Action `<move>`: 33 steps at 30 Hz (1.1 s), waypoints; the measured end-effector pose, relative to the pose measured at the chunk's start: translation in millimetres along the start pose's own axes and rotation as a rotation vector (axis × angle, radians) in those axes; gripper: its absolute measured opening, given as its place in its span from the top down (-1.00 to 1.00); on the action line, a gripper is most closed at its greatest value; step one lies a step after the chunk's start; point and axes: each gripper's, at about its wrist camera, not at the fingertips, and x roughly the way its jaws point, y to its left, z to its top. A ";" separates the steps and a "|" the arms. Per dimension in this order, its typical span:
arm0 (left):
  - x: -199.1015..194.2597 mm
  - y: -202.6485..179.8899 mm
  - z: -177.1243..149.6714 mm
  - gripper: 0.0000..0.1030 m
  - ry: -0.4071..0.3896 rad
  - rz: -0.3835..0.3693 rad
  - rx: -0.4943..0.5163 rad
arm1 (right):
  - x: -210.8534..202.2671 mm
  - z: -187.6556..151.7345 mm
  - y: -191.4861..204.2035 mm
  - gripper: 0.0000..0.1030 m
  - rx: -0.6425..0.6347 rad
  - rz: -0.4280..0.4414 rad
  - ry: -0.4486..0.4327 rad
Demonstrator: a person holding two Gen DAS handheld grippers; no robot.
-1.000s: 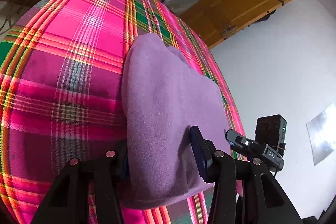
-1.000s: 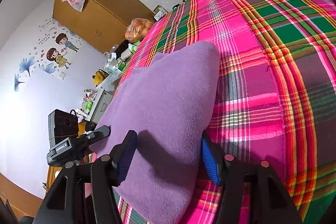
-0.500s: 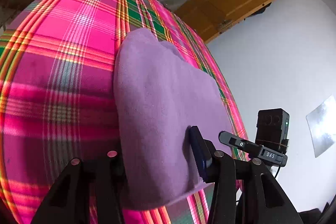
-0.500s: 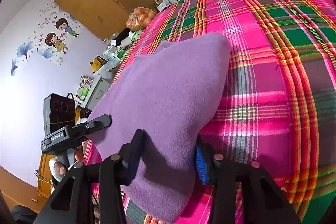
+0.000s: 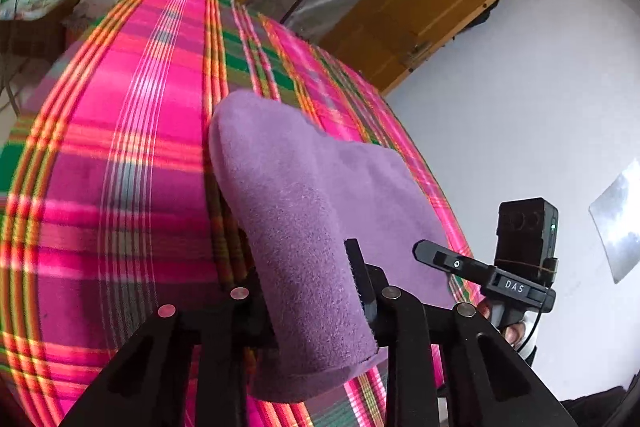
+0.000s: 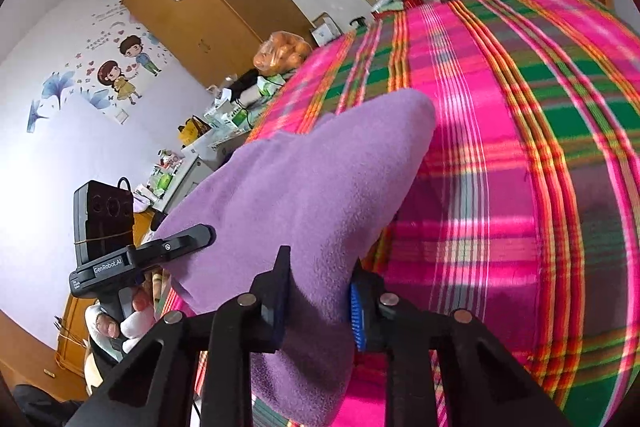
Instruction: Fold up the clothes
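Bed (image 5: pixel 120 167) – covered edge to edge by a plaid sheet (image 6: pixel 520 167) in hot pink with green blocks and orange-yellow stripes, pulled fairly flat. One purple fleece garment (image 5: pixel 312 211) lies on it near the close edge – far end resting on the plaid, near end raised off the surface and bunched into a fold. Rest of the sheet shows bare.

Both wrist views look closely down the plaid bed (image 5: pixel 120 187)
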 end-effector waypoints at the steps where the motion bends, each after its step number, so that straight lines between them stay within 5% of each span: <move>1: -2.9 -1.8 2.5 0.44 -0.008 0.004 0.009 | -0.7 3.8 3.5 0.51 -0.015 -0.003 -0.004; 14: -14.3 9.5 74.4 0.44 -0.138 0.113 0.072 | 37.5 80.3 23.5 0.51 -0.131 -0.022 -0.046; 24: 20.8 43.7 142.5 0.44 -0.224 0.198 0.058 | 102.9 146.3 7.4 0.51 -0.136 -0.017 -0.034; 29: 45.5 75.7 161.5 0.44 -0.213 0.218 0.011 | 131.8 165.5 -17.5 0.51 -0.090 0.017 -0.024; 33: 68.2 99.4 158.6 0.44 -0.128 0.247 -0.037 | 152.8 163.3 -39.3 0.45 -0.061 -0.011 0.039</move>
